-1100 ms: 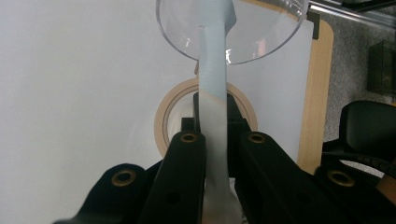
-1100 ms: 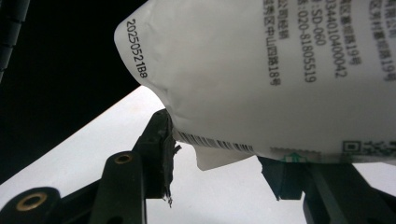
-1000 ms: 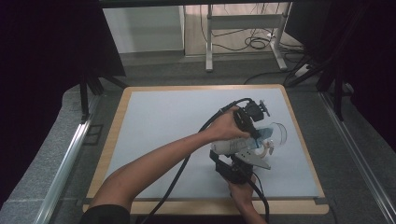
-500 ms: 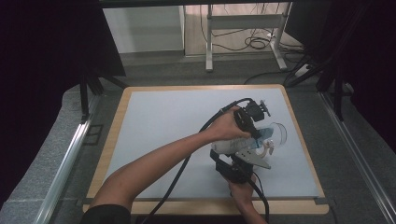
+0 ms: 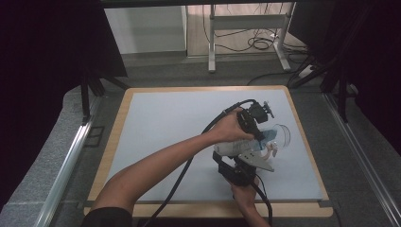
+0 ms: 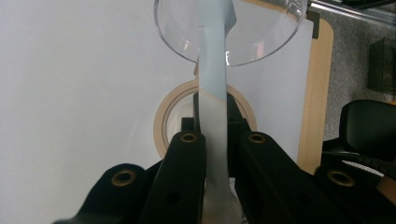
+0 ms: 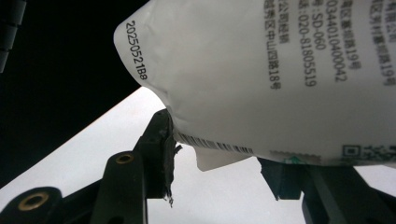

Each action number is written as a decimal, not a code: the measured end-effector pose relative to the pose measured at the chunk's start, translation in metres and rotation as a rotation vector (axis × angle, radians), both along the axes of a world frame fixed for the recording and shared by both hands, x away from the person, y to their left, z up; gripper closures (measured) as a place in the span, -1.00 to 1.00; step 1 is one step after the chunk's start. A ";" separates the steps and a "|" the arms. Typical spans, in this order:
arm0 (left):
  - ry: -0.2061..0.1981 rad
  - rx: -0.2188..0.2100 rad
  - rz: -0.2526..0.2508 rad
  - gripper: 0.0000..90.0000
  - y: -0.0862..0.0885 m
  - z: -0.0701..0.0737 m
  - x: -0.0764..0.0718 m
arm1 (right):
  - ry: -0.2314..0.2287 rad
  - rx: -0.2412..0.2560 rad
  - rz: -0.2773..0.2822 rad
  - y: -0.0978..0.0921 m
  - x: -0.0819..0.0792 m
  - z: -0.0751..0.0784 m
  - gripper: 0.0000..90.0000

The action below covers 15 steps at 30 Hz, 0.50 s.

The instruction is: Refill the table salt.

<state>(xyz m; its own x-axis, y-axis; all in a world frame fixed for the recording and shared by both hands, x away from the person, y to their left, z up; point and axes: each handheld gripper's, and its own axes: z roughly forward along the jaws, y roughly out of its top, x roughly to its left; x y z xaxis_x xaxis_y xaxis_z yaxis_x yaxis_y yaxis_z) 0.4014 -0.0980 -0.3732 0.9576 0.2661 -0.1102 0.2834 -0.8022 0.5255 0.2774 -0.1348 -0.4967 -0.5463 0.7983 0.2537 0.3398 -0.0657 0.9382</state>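
Observation:
My left gripper (image 6: 219,140) is shut on a flat pale blue strip (image 6: 212,79) that runs up into a clear plastic bowl (image 6: 261,32). A beige tape roll (image 6: 163,121) lies on the white sheet under the strip. In the high view the left gripper (image 5: 259,136) reaches across to the bowl (image 5: 282,135) at the right of the table. Just nearer the person, my right gripper (image 5: 237,161) holds a white printed pouch (image 5: 228,149). Its jaws (image 7: 219,158) clamp the pouch (image 7: 261,74) near its barcode edge, lifted off the sheet.
The white sheet (image 5: 165,123) covers a wooden board (image 5: 116,137) with grey padding around it. Cables trail from both grippers toward the near edge. A table frame and floor cables (image 5: 255,42) stand beyond the far edge. Dark curtains hang at both sides.

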 end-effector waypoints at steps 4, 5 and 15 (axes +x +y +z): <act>0.000 0.001 -0.001 1.00 0.000 0.000 0.000 | -0.001 0.001 -0.002 0.000 0.000 0.000 0.13; 0.000 0.002 -0.001 1.00 0.000 0.000 0.000 | 0.000 0.001 -0.002 0.000 0.000 0.000 0.13; -0.002 0.006 -0.004 1.00 -0.001 0.002 0.000 | -0.004 0.006 -0.011 0.001 0.001 0.002 0.14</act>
